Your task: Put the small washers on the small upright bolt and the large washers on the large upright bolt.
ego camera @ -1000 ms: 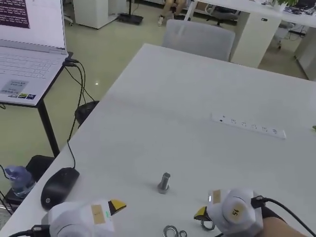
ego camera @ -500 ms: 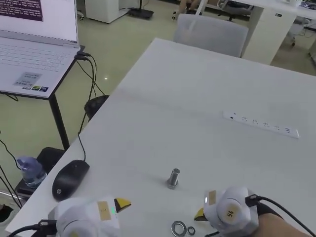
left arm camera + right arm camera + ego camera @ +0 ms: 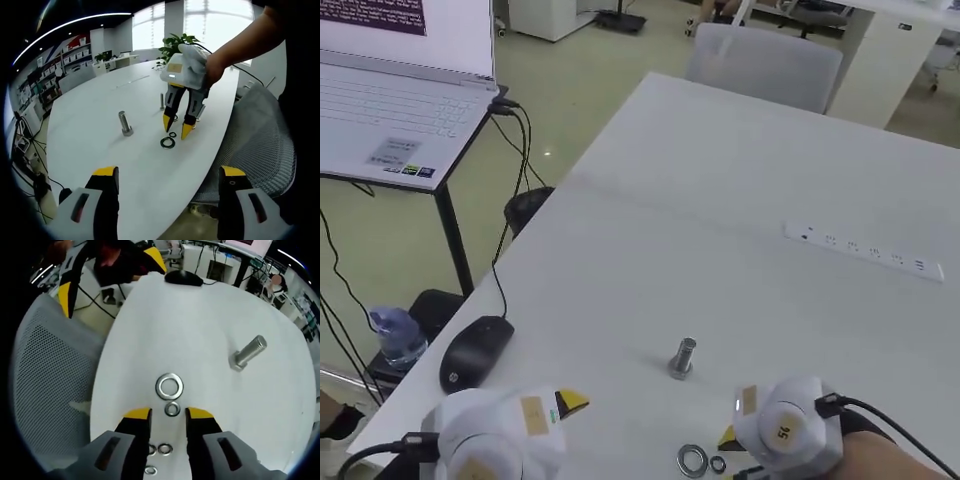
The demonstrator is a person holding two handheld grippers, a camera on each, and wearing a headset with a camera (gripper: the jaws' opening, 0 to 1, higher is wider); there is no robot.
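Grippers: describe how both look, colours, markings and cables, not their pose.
Left gripper and right gripper: rounded white housings, each bearing a tan sticker, dark grey jaws capped with yellow tips. A black cable runs from the right one.

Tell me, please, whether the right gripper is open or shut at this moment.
Open. The right gripper has its jaws standing apart, and a small washer lies loose in the gap between their yellow tips, not clamped.

A sticker point(image 3: 783, 432) on the right claw point(image 3: 176, 126) bears two digits (perhaps 54).
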